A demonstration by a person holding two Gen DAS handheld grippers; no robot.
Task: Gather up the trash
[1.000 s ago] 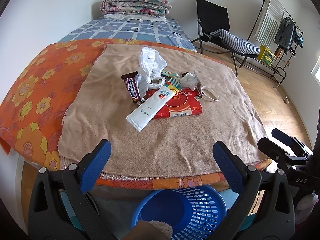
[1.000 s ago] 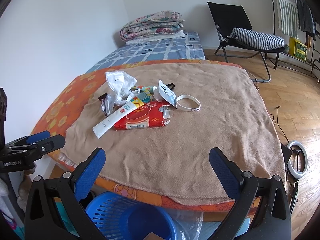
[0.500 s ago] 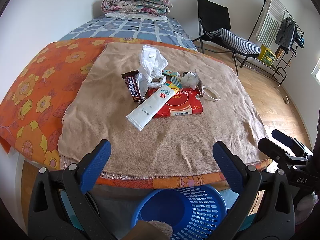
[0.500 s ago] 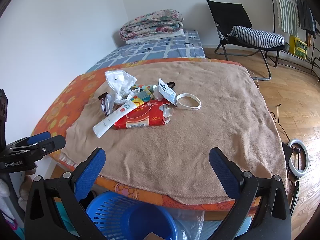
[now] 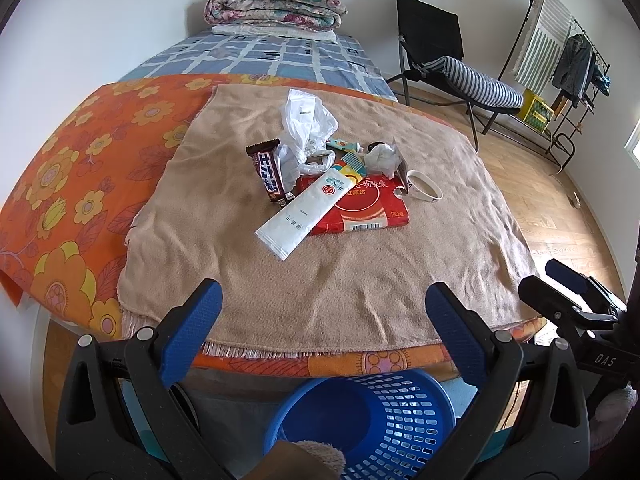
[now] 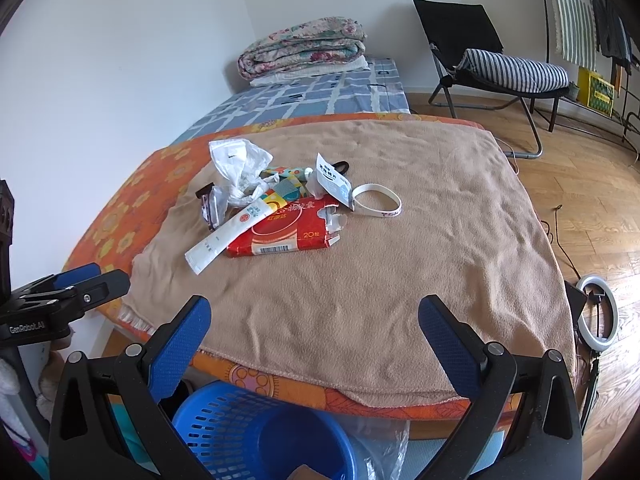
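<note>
Trash pile sat on the tan blanket (image 5: 328,264), mid-blanket toward its far side, all pieces touching or overlapping. Landmark for positions = red packet (image 5: 362,206).

Appearance: red packet flat, barcode on near edge, one corner torn open (torn flap clear in R view (image 6: 280,228)). White tube-shaped sachet (image 5: 304,210) lay diagonally across the packet's L end, tip hanging off toward me. Dark choc bar wrapper (image 5: 269,172) just L of the packet. Crumpled clear/white plastic bag (image 5: 306,128) behind the packet, standing tallest. Small teal patterned tube (image 5: 345,145) behind the packet, partly under the bag. White band loop (image 5: 425,186) just R of the packet, lying flat.

Counts: 1 packet, 1 sachet, 1 bar wrapper, 1 plastic bag, 1 teal tube, 1 band loop, 1 blue basket (image 5: 384,420). A few more scraps behind the packet, too jumbled to count.

View diffs: R wrist cam showed a white printed label sachet (image 6: 333,182) propped upright behind the packet's R end; L cam saw it only edge-on, beside a wad of white crumpled stuff (image 5: 380,158). R cam also caught a ring light (image 6: 598,312) on the floor, well R of the packet; L cam didn't. Bar wrapper text legible in L view only; R view had it mostly hidden by the bag.

Grippers: left gripper (image 5: 318,316) fingers spread wide, nothing between them, over the blanket's near edge. Right gripper (image 6: 314,326) likewise wide apart, empty. Basket on the floor below the near edge, under both.
</note>
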